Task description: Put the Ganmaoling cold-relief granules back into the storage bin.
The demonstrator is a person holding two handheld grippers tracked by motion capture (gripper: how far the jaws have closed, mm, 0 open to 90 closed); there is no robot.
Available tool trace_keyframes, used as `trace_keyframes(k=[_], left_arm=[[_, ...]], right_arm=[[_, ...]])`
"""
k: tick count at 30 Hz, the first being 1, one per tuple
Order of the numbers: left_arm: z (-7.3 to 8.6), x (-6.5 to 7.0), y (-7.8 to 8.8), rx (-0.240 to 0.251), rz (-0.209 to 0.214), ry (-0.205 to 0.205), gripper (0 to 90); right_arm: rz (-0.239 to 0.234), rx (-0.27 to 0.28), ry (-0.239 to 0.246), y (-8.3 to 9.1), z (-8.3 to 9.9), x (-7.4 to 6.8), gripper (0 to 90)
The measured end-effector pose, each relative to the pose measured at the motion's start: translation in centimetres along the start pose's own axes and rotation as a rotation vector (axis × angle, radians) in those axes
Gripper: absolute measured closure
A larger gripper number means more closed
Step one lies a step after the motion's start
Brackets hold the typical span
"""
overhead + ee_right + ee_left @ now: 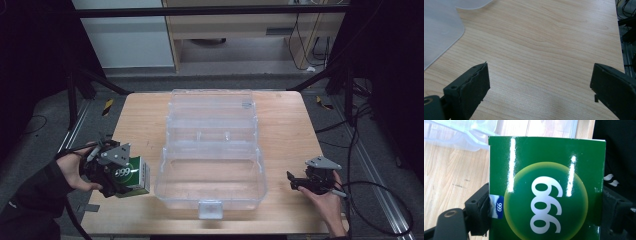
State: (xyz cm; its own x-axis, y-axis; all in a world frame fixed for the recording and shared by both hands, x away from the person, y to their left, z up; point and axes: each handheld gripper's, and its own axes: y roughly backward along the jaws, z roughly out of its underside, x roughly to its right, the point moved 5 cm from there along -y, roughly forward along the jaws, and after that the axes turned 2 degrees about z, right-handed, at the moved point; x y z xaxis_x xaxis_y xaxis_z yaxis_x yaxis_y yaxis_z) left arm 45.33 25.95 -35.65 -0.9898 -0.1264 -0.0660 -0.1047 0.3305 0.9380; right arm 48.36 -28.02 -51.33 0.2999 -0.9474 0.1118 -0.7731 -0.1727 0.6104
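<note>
At lower left of the high view, the left gripper (131, 176) clamps a green box (134, 175), lifted beside the clear case (210, 150). Next, it likely must carry it rightward into the open tray. The right gripper (295, 181) rests wide open, empty.

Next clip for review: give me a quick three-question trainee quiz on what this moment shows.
1. True or false: the left gripper is clamped on the green box.
2. How do the right gripper jaws stand? A) wide apart over bare table, nothing between them B) shut on the box C) gripping the container's latch
3. Fill in: the clear plastic container in the middle of the table lies ____, its lid folded back away from the person.

Key:
1. True: both jaws press the box's sides in the left gripper view.
2. A
3. open
</note>
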Motion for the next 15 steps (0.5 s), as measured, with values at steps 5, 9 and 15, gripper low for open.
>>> trace_keyframes(k=[5,9,15], left_arm=[[-1.2,-0.1,0.0,0.000,0.012,-0.011,15.2],[-1.8,-0.2,-0.1,0.000,0.019,-0.017,15.2],[-3.2,-0.2,-0.2,0.002,0.030,-0.038,15.2]], right_arm=[[-0.001,0.001,0.000,0.0,0.0,0.0,3.0],[-0.001,0.000,0.001,0.0,0.0,0.0,3.0],[0.001,-0.001,0.003,0.0,0.0,0.1,3.0]])
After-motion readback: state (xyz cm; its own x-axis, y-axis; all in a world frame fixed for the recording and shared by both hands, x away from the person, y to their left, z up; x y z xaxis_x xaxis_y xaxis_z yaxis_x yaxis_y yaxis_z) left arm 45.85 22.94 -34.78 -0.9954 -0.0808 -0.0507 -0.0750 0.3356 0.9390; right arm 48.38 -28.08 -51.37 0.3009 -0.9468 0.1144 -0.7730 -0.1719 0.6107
